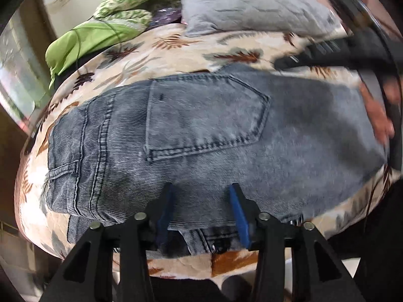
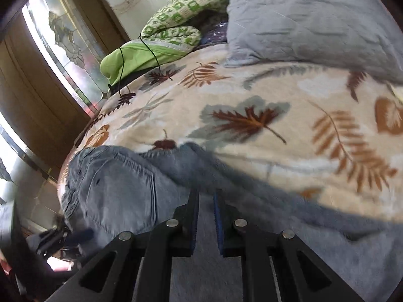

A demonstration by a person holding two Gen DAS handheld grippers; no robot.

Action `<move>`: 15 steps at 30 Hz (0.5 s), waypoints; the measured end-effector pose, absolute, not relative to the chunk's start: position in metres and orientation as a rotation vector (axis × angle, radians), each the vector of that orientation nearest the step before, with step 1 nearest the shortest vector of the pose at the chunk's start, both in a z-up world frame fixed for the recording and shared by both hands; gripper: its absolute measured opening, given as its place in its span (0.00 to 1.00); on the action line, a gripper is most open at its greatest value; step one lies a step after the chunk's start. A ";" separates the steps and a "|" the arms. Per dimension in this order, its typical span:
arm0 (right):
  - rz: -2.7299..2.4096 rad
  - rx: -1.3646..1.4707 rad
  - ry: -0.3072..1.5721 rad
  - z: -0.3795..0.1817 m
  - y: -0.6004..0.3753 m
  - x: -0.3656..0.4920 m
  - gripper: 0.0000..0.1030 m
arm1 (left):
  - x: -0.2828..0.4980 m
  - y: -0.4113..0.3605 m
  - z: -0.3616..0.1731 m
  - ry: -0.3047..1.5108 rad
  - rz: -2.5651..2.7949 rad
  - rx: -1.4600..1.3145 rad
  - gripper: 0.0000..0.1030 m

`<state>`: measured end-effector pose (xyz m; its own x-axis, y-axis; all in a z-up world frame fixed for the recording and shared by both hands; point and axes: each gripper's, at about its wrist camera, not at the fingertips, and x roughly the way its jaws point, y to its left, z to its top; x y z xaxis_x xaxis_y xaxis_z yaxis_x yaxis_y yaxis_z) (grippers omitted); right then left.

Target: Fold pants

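Grey-blue jeans [image 1: 302, 138] lie folded on a leaf-patterned bedspread [image 1: 176, 42], with a back pocket [image 1: 201, 113] facing up. My left gripper [image 1: 201, 187] hovers over their near edge. It is open, with denim under the blue pads but not pinched. In the right wrist view the jeans [image 2: 113, 188] stretch from the left toward my right gripper [image 2: 206, 192], whose jaws are nearly closed on a raised fold of denim. In the left wrist view the right gripper [image 1: 284, 61] is blurred at the jeans' far right edge, with a hand [image 1: 377, 115] behind it.
A grey pillow [image 2: 314, 20] lies at the head of the bed. A green patterned blanket [image 2: 176, 25] with a thin black cord across it is bunched beside the pillow. A wooden frame with a glass pane [image 2: 63, 37] stands left of the bed.
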<state>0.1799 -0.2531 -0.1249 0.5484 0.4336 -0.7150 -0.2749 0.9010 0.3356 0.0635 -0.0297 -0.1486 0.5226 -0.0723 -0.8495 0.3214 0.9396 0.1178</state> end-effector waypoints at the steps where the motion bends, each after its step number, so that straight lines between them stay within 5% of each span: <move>1: 0.439 0.178 0.907 -0.124 -0.249 0.185 0.14 | 0.061 -0.029 -0.149 0.994 -0.245 0.277 0.46; 5: 0.451 0.144 0.952 -0.130 -0.235 0.205 0.18 | 0.053 -0.018 -0.151 1.002 -0.284 0.241 0.46; 9: 0.446 0.080 1.003 -0.145 -0.222 0.216 0.56 | 0.051 -0.012 -0.150 1.017 -0.290 0.203 0.46; 15: 0.443 0.049 0.931 -0.139 -0.219 0.214 0.64 | 0.053 -0.011 -0.150 1.028 -0.297 0.177 0.46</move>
<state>0.2140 -0.2195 -0.1394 0.5143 0.3896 -0.7640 -0.3477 0.9091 0.2295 0.0532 -0.0105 -0.1496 0.4814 -0.1598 -0.8618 0.3248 0.9458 0.0061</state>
